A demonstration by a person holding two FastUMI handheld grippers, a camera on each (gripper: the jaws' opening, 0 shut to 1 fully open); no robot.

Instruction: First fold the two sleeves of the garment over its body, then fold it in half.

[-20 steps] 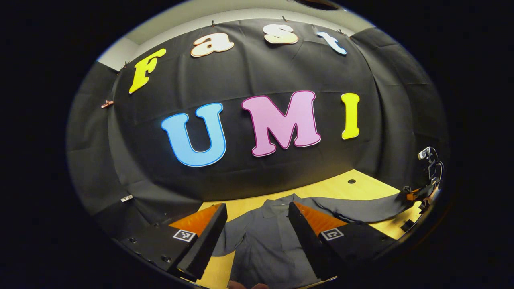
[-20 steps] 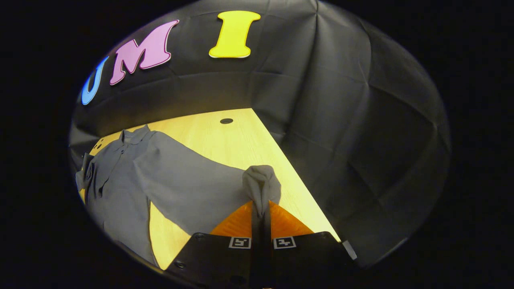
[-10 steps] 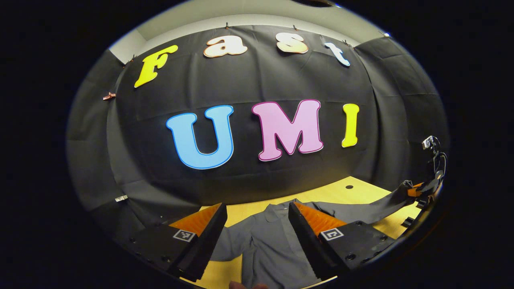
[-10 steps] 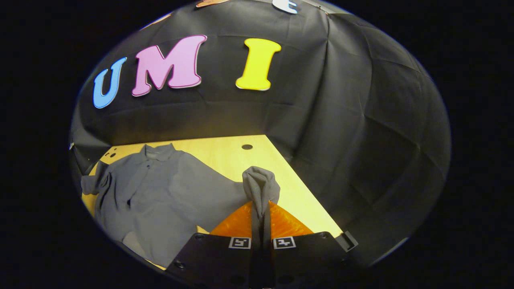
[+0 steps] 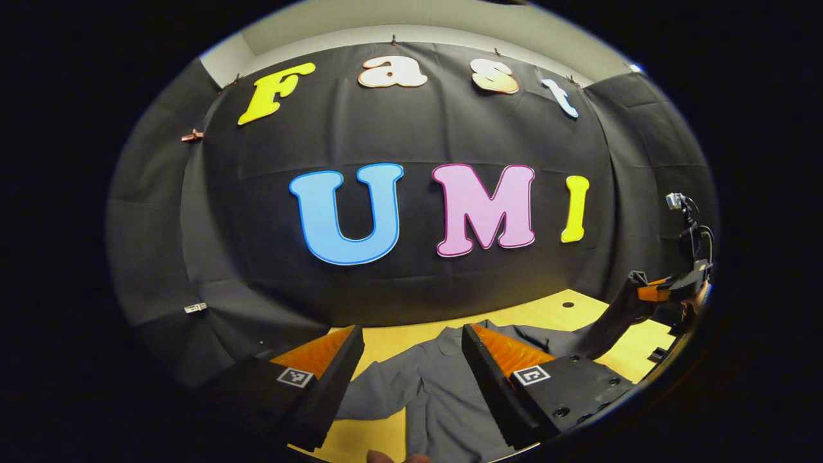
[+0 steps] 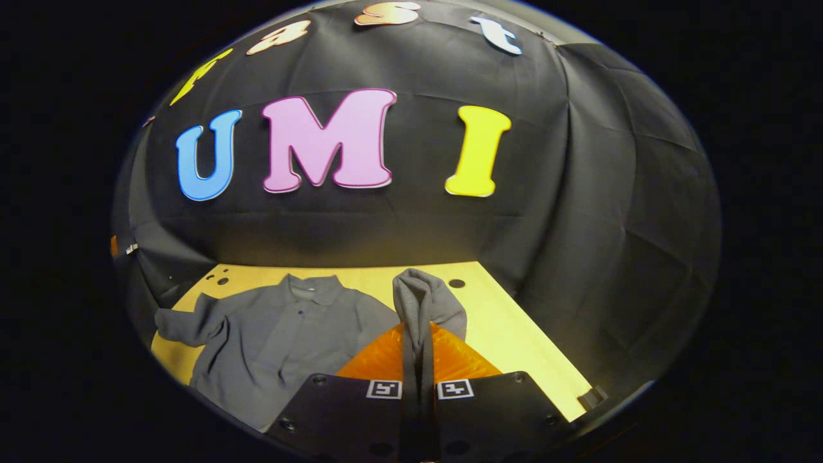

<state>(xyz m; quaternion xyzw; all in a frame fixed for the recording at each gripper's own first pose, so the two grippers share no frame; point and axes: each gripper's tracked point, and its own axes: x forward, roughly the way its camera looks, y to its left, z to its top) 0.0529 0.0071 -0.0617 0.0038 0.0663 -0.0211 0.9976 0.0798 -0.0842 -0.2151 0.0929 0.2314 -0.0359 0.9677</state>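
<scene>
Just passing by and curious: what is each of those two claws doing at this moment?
Left gripper: open, holding nothing, above the grey shirt.
Right gripper: closed on the shirt's sleeve end, lifted off the table.

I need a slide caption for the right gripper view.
Right gripper lifts a grey shirt sleeve cuff above the wooden table.

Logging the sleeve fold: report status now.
Right gripper shut on sleeve, held above table. Left gripper open over shirt. Other sleeve unfolded. Nothing in the way.
</scene>
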